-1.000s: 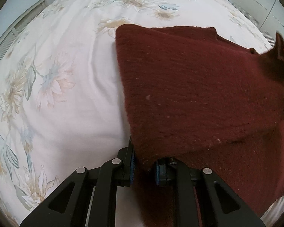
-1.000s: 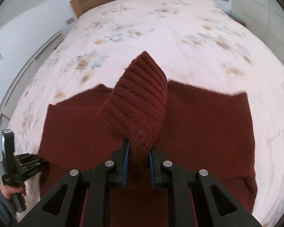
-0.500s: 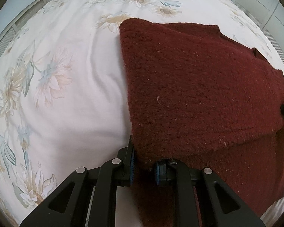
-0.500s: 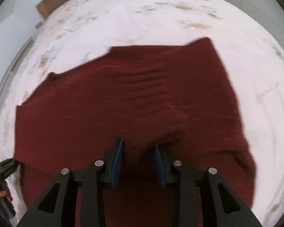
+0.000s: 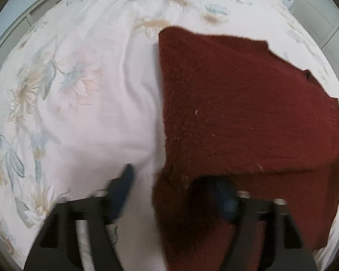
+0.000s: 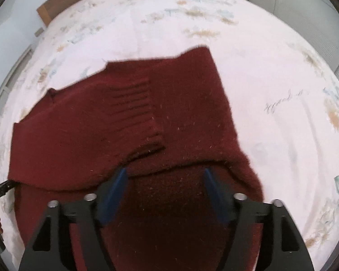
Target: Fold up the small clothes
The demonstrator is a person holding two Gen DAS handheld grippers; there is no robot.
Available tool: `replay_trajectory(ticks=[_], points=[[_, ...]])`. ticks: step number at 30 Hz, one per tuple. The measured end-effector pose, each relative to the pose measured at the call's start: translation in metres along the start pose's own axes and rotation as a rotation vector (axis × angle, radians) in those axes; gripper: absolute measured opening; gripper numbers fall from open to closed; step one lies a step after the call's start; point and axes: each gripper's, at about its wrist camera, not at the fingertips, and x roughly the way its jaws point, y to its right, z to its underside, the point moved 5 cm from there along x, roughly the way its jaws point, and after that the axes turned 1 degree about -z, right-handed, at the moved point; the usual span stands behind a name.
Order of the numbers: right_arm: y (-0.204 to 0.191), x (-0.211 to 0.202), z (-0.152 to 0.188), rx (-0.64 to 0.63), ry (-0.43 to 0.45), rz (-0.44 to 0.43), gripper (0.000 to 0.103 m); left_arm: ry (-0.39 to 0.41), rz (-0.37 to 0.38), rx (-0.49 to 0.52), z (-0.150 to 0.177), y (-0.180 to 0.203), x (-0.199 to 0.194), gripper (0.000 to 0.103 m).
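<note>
A dark red knitted sweater (image 5: pixel 248 117) lies on the bed, its upper layer folded over the lower one. In the right wrist view the sweater (image 6: pixel 124 122) shows a ribbed cuff (image 6: pixel 133 106) laid across its middle. My left gripper (image 5: pixel 176 189) is open, its jaws wide apart at the sweater's near left corner, holding nothing. My right gripper (image 6: pixel 165 180) is open just above the folded edge, its blue pads (image 6: pixel 115 187) clear of the cloth. The left gripper's tip (image 6: pixel 0 189) shows at the left edge of the right wrist view.
The bed is covered by a white sheet with pale flowers (image 5: pixel 74 85). A wooden headboard (image 6: pixel 56 6) stands at the far end. White cupboards (image 5: pixel 323 15) are at the right. Bare sheet (image 6: pixel 271 79) lies right of the sweater.
Both grippers have opened and let go of the sweater. The right gripper laid the sleeve down flat across the sweater and drew back. The fold now lies flat.
</note>
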Motion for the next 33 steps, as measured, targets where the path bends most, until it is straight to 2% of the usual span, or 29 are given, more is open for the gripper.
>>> replay_trajectory(ticks=[2,4,6,7,8,10,13,15,18,21,25,27,31,33], points=[[-0.003,-0.013,-0.003,-0.034,0.028,-0.001,0.082,0.025,-0.017,-0.001,0.003,0.002,-0.015,0.096],[-0.01,-0.025,-0.006,-0.065,0.056,-0.005,0.086,0.062,-0.022,0.015,0.004,0.006,-0.031,0.102],[-0.019,-0.032,-0.01,-0.093,0.076,-0.008,0.092,0.087,-0.028,0.03,0.003,0.012,-0.043,0.102],[-0.024,-0.036,-0.012,-0.109,0.088,-0.006,0.1,0.108,-0.026,0.037,0.003,0.017,-0.052,0.102],[-0.03,-0.039,-0.013,-0.126,0.099,0.0,0.103,0.124,-0.022,0.041,0.002,0.023,-0.058,0.102],[-0.044,-0.046,-0.016,-0.169,0.132,0.002,0.103,0.15,0.0,0.055,-0.003,0.039,-0.068,0.102],[-0.065,-0.045,-0.018,-0.192,0.144,-0.042,0.103,0.185,0.037,0.096,-0.003,0.072,-0.071,0.102],[-0.078,-0.038,-0.017,-0.21,0.148,-0.032,0.103,0.2,0.037,0.125,-0.007,0.094,-0.067,0.102],[-0.091,-0.023,-0.011,-0.245,0.157,0.002,0.103,0.18,0.047,0.145,-0.005,0.123,-0.044,0.102],[-0.098,0.0,-0.004,-0.255,0.124,-0.004,0.103,0.177,0.005,0.192,-0.005,0.137,-0.013,0.102],[-0.094,0.027,0.01,-0.305,0.087,0.04,0.103,0.127,-0.027,0.207,0.0,0.14,0.026,0.102],[-0.089,0.041,0.014,-0.327,0.067,0.071,0.103,0.15,-0.048,0.217,0.002,0.137,0.029,0.102],[-0.068,0.049,0.01,-0.282,0.072,0.037,0.103,0.165,-0.05,0.231,0.002,0.124,0.028,0.102],[-0.057,0.046,0.006,-0.271,0.082,0.055,0.103,0.17,-0.044,0.217,0.001,0.109,0.029,0.102]])
